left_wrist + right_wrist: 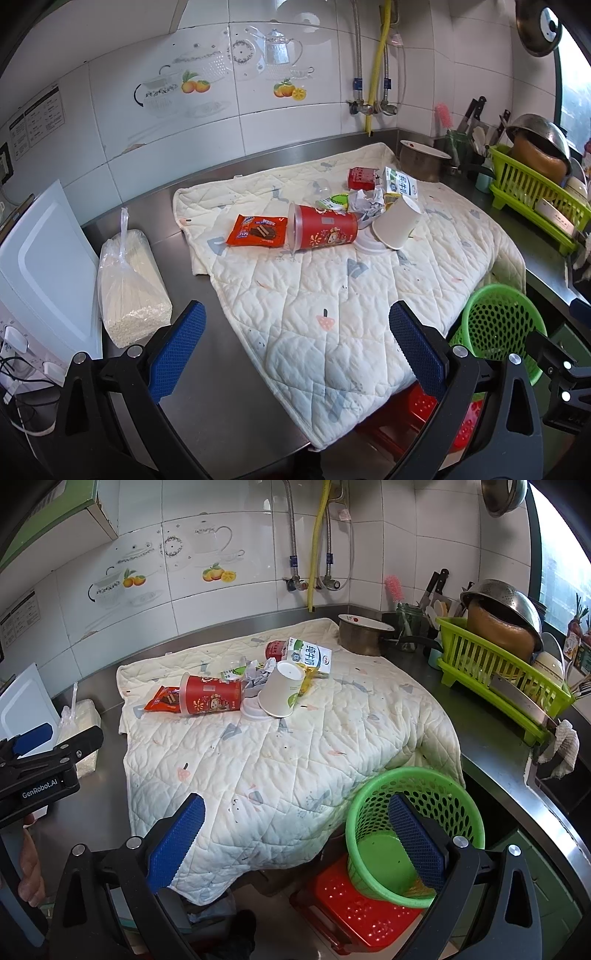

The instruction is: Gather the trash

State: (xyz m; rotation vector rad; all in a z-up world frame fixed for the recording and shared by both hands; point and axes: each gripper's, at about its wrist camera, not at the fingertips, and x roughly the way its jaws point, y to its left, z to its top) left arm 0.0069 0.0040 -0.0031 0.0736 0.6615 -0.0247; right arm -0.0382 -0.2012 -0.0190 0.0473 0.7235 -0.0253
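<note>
Trash lies in a pile on a white quilted cloth (314, 295) on the steel counter: an orange snack wrapper (256, 231), a red tube can (323, 230) on its side, a white paper cup (397, 223), crumpled paper (365, 201), a milk carton (400, 183) and a small red can (362, 178). The same pile shows in the right wrist view, with the tube can (212, 699) and cup (280, 694). A green mesh basket (402, 834) stands on a red stool (354, 912) below the counter edge. My left gripper (297, 345) is open and empty, short of the pile. My right gripper (295, 842) is open and empty above the basket.
A bag of white noodles (131, 291) and a white appliance (40, 266) stand at the left. A metal pot (421, 158), a green dish rack (535, 192) with bowls, and knives stand at the back right. The left gripper shows in the right wrist view (40, 760).
</note>
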